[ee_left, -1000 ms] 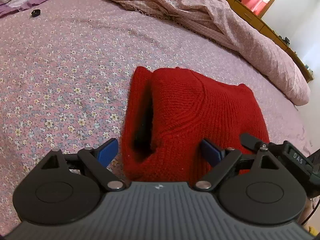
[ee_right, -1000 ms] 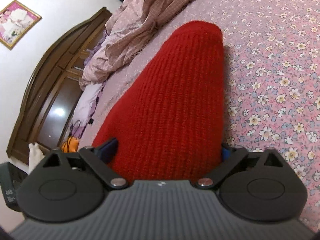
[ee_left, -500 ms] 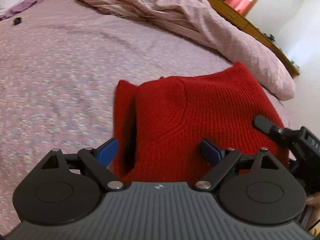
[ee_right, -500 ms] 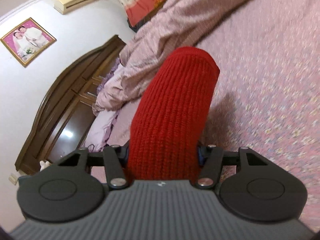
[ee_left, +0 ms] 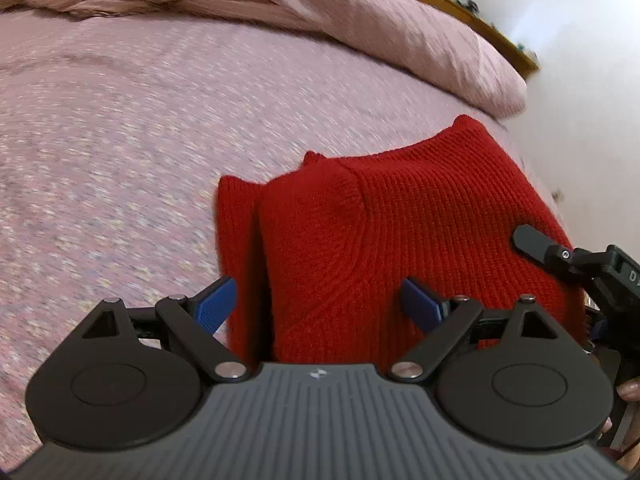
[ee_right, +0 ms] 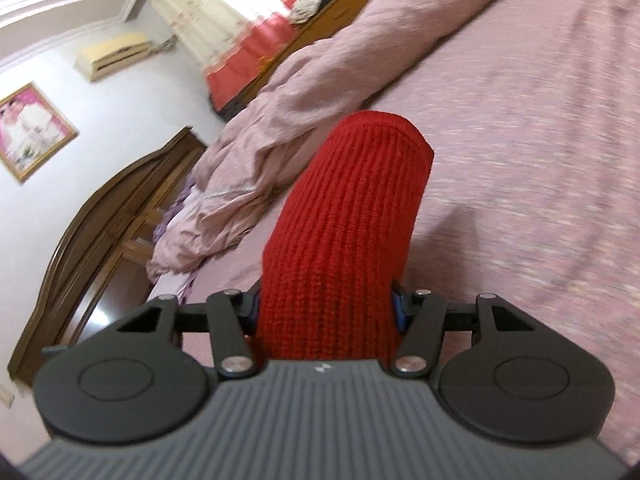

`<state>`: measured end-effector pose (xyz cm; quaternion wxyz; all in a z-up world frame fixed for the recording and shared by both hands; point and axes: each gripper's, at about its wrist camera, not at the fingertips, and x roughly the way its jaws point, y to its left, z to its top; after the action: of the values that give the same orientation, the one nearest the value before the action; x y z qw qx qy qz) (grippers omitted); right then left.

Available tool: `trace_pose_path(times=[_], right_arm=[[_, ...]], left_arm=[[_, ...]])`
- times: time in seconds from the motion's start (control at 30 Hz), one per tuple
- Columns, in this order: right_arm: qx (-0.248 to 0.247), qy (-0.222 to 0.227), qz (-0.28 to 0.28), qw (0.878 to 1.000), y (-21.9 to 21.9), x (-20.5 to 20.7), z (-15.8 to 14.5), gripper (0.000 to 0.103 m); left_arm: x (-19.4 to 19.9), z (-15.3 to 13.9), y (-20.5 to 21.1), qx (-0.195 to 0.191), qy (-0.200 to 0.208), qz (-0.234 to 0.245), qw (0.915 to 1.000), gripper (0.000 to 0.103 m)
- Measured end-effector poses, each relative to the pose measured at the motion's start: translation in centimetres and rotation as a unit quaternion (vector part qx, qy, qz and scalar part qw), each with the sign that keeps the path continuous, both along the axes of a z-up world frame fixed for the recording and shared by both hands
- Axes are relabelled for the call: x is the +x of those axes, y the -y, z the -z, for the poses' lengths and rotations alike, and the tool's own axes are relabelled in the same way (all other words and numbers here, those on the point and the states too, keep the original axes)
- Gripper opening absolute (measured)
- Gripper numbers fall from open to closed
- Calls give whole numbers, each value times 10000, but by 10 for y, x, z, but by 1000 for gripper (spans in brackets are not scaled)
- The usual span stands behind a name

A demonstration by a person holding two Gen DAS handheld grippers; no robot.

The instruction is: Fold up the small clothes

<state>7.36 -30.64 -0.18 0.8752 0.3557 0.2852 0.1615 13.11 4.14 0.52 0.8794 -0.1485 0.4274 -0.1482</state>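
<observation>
A folded red knit sweater (ee_left: 400,232) stands lifted off the pink floral bed sheet (ee_left: 120,140). My left gripper (ee_left: 320,304) is open; its blue pads (ee_left: 216,304) sit either side of the sweater's near edge without clamping it. My right gripper (ee_right: 326,312) is shut on the sweater (ee_right: 348,220), which rises between its fingers as a thick red roll. The right gripper also shows in the left wrist view (ee_left: 568,260), at the sweater's right edge.
A rumpled pink quilt (ee_left: 300,4) lies along the far side of the bed, also in the right wrist view (ee_right: 280,108). A wooden headboard (ee_right: 100,240) and white wall stand to the left there. The sheet (ee_right: 540,140) stretches to the right.
The right gripper closed on the sweater and lifted it off the sheet. Both grippers rose and tilted up, and the sweater's right side stands higher.
</observation>
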Motion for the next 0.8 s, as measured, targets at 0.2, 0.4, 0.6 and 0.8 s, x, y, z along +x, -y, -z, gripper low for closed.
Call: trace_pose_path(times=[0.2, 0.4, 0.6, 0.8], right_arm=[[41, -612, 100, 9981, 32, -2, 39, 61], [-142, -627, 82, 9979, 43, -5, 54, 70], [-1057, -246, 337, 9935, 34, -24, 17, 70], [-1555, -59, -120, 9877, 21, -35, 8, 58]], left_arm=[[-9, 12, 22, 342, -65, 161, 9993, 92], [-13, 9, 28, 584, 34, 166, 9982, 92], [-26, -5, 27, 995, 253, 65, 9947, 92], [-32, -2, 23, 1406, 130, -37, 9900, 92]])
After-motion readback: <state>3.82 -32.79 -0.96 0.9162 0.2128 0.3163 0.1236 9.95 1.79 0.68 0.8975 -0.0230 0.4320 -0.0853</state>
